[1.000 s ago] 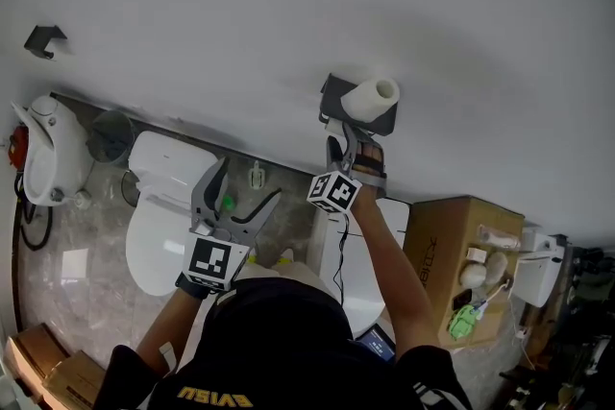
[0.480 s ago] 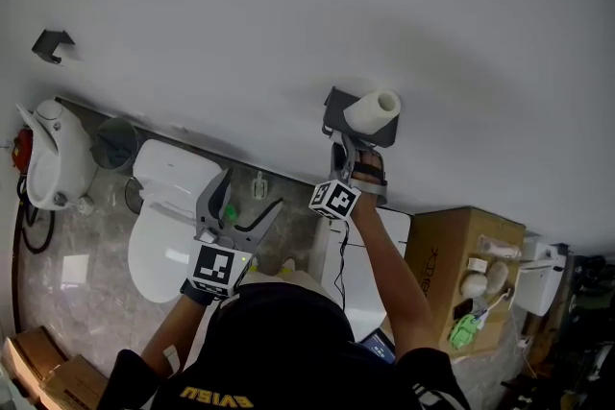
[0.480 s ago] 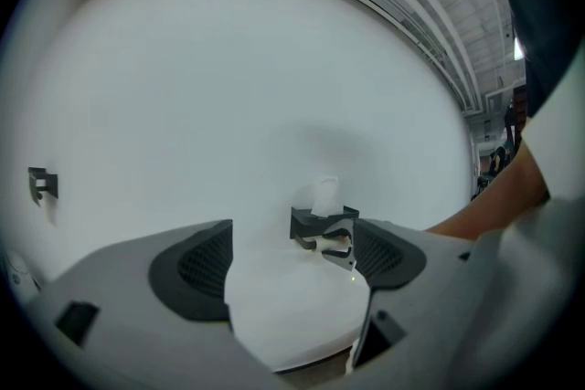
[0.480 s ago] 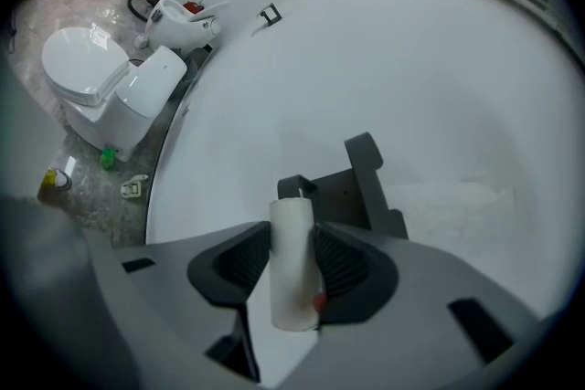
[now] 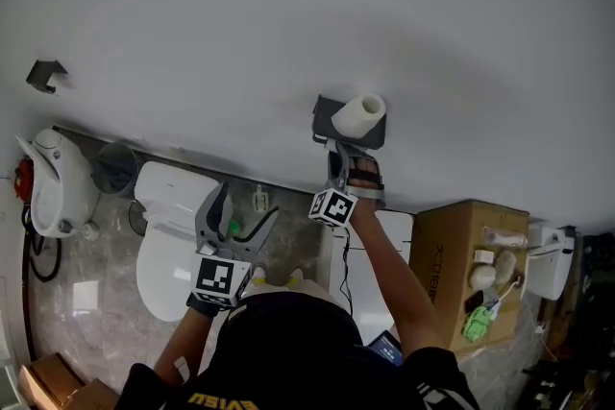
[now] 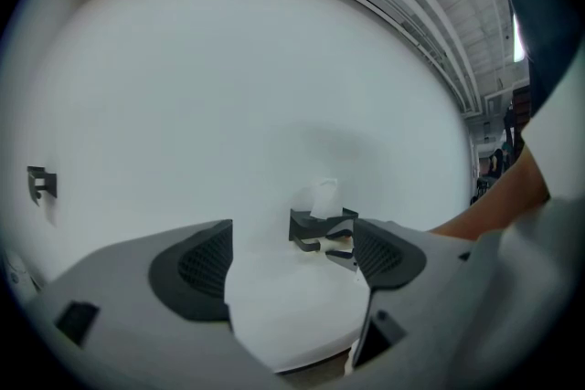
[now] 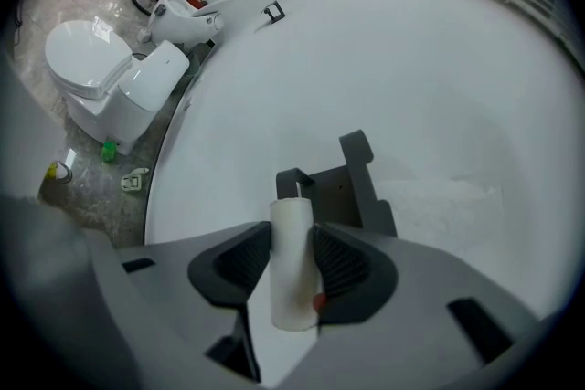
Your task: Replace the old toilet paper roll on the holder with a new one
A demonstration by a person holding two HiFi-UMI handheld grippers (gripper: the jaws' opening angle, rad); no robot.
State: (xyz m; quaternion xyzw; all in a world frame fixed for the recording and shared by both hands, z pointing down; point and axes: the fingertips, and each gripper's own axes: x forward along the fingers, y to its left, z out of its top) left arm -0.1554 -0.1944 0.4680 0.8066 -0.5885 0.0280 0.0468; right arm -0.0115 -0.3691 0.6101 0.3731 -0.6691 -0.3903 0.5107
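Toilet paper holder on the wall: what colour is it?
The holder is dark grey, nearly black; the right gripper view shows it best.

Wall: plain white matt wall [image 5: 288,5], evenly lit, fills the upper field. A small dark metal bracket [image 5: 45,75] is fixed to it at far left.

Floor: glossy grey-beige marbled tiles [image 5: 91,288] with bright reflections.

A white ceramic toilet [image 5: 168,230], lid down, stands against the wall base. A grey round bin [image 5: 114,165] sits just beside its cistern. A white rounded fixture [image 5: 53,182], type unclear, is further left. A small green bottle [image 5: 231,229] stands on the floor by the toilet.

At right is a brown cardboard box [image 5: 452,254] with small white and green items on top. More brown cardboard boxes [image 5: 43,382] sit at bottom left.
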